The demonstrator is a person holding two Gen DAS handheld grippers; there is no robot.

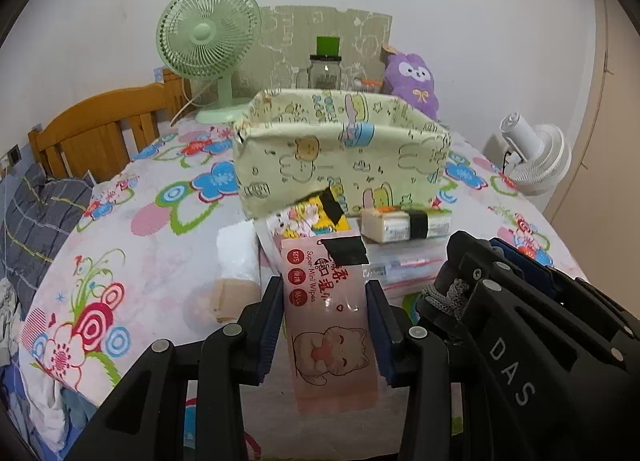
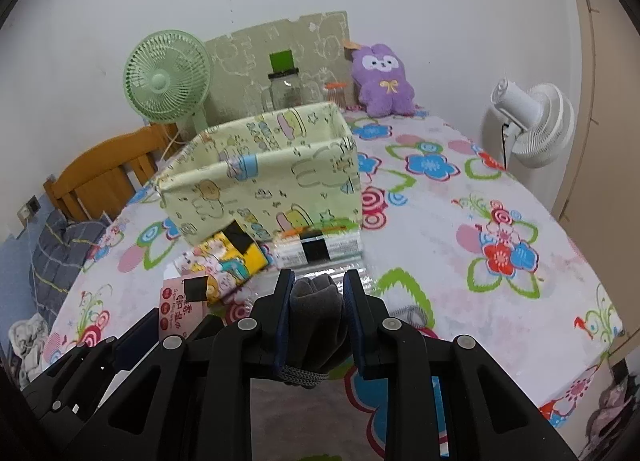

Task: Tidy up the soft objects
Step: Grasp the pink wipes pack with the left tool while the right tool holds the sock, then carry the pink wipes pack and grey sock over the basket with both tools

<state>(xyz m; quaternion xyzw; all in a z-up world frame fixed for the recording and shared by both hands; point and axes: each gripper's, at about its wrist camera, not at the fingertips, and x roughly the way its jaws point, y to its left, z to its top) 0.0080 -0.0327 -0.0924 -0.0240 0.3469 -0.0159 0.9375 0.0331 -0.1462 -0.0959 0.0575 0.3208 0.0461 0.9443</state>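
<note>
My left gripper [image 1: 325,301] is shut on a pink pack of mini wipes [image 1: 328,325], held above the table in front of a pale green fabric basket [image 1: 340,153]. My right gripper [image 2: 318,293] is shut on a dark grey sock [image 2: 318,317]; it also shows in the left wrist view [image 1: 452,293]. The basket [image 2: 264,177] stands open in the right wrist view too, with the wipes pack [image 2: 180,305] at lower left. A yellow cartoon tissue pack [image 1: 308,217] and a taped beige pack [image 1: 404,225] lie by the basket's front.
A green fan [image 1: 208,41], a glass jar [image 1: 324,73] and a purple plush [image 1: 412,81] stand behind the basket. A white fan [image 2: 532,125] is at the right edge. A wooden headboard [image 1: 96,129] is left. The flowered tablecloth [image 2: 460,221] covers the table.
</note>
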